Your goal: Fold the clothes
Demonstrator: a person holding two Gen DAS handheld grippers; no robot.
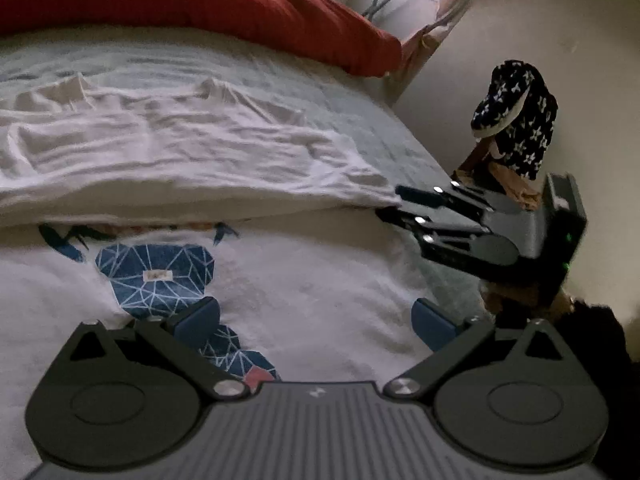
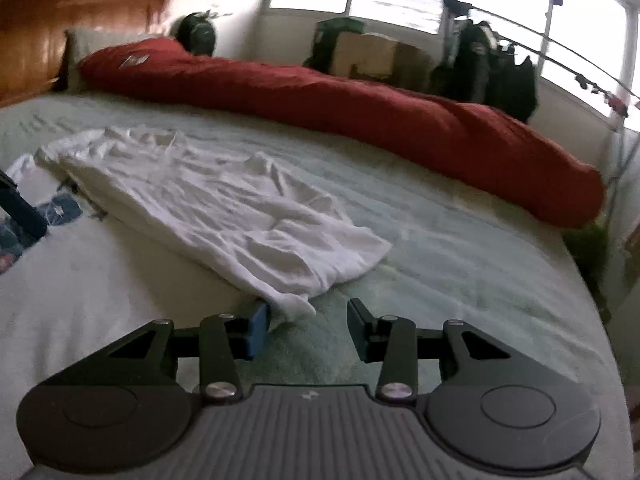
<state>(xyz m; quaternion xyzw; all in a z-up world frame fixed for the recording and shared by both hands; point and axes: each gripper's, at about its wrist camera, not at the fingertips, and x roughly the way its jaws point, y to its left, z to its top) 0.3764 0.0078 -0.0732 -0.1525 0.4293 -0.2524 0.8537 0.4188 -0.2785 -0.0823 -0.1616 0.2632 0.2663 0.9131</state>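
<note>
Above the folded white shirt, right tongs half-open, empty.

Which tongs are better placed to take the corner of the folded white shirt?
The right tongs: probably, since the shirt corner lies just at their open jaws. The left tongs hover open over the bear print.

Both wrist views low over the bed, angled down, sharing the white shirt (half folded).
</note>
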